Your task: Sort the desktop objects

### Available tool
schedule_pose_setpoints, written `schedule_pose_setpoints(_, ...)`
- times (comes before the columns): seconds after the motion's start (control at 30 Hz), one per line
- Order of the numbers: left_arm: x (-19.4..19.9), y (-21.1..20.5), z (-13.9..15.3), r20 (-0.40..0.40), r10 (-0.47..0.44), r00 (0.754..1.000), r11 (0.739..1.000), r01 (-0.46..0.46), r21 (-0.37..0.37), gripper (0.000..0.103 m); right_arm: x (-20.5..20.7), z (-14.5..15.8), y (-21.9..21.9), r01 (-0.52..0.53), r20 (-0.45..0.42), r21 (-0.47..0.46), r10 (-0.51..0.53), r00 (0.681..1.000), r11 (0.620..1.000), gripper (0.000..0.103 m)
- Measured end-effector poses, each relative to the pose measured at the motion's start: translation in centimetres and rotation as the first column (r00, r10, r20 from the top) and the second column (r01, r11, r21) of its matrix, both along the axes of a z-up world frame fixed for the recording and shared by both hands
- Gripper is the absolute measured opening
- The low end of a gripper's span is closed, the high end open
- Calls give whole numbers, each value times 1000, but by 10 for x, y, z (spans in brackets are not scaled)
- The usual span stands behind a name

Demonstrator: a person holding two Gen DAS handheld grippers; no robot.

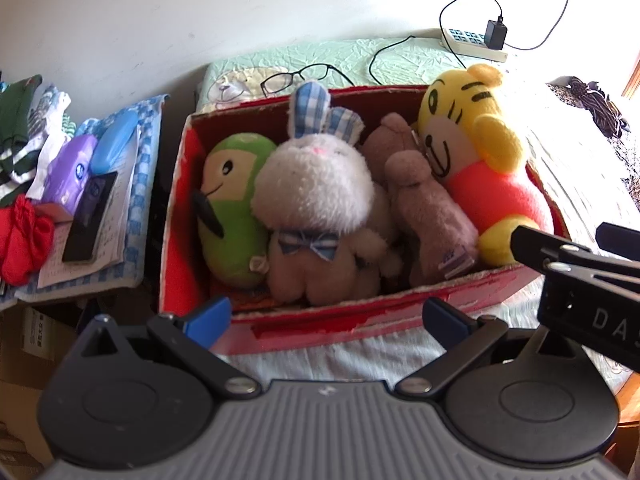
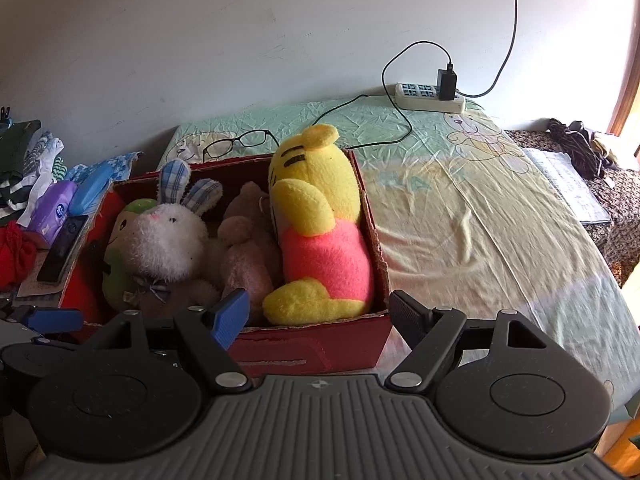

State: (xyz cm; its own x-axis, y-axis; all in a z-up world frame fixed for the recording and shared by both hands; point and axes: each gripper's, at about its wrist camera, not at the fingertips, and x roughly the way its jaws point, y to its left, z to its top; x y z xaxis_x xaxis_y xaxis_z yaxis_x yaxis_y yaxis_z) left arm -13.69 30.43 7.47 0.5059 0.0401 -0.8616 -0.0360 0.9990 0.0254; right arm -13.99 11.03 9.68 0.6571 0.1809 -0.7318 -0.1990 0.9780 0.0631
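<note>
- The left gripper (image 1: 326, 320) hangs just in front of the near wall of the red cardboard box (image 1: 360, 316), its blue-padded fingers (image 1: 210, 318) spread wide with nothing between them.
- The right gripper (image 2: 320, 316) sits at the box's near right corner, jaws likewise wide apart and empty; one finger is over the box's front edge, the other just outside the right wall.
- Inside the box, four plush toys are packed side by side: a green plush (image 1: 236, 204) at the left, a white rabbit plush (image 1: 316, 196) with blue checked ears next to it, a brown plush (image 1: 428, 216) lying lengthways, and a yellow tiger plush (image 1: 476, 148) in a pink shirt leaning against the right wall.
- The tiger plush lies nearest the right gripper, just beyond its fingers; the rabbit sits straight ahead of the left gripper.
- Behind the box, black-framed glasses (image 1: 296, 78) rest on the pale green bedsheet (image 2: 480, 208).
- A white power strip (image 2: 428, 98) with a black charger plugged in lies near the wall.
- To the left of the box, a purple tissue pack (image 1: 72, 168), a blue case (image 1: 114, 144), a black phone (image 1: 90, 216) and a red cloth (image 1: 22, 240) lie on a separate surface.
</note>
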Motion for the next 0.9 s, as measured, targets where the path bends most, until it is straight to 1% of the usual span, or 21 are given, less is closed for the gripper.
schedule_pose_setpoints(0.4,-14,0,-10,-33,31,999,999,-31,17,102,-9,-8,4,-62,-30,13,62,998,998,79)
schedule_pose_setpoints(0.9,-19,-21,-25,-82,-2,997,1000,3,20,102,-10,-22,-18,-18,-74,9,19,997,1000,79)
